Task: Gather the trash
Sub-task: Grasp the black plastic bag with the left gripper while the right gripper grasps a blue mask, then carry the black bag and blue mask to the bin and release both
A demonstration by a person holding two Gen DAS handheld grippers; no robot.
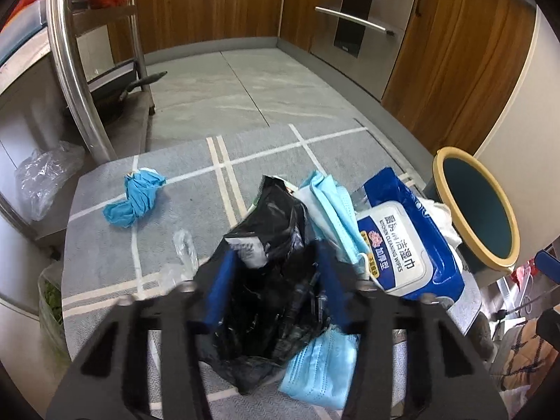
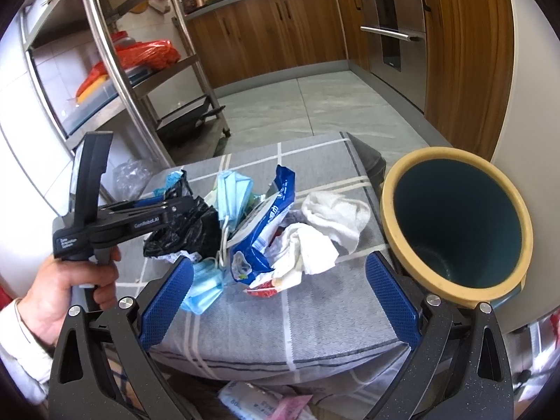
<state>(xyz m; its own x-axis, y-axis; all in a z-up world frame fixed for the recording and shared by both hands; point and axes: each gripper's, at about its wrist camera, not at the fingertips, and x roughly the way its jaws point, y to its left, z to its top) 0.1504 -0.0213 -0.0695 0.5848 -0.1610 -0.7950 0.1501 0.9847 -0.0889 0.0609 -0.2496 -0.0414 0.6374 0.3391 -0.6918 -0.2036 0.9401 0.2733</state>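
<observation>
Left wrist view: left hand-held gripper (image 1: 276,280) clamps black bag (image 1: 276,231); right hand-held gripper (image 2: 280,301) wide; bin (image 2: 455,224) apparently empty, collection barely begun.

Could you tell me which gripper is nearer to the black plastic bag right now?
Left. The left gripper has the black plastic bag between its fingers, apparently gripping it. The right gripper is open, nearer the table edge, apart from the bag, beside the bin.
</observation>
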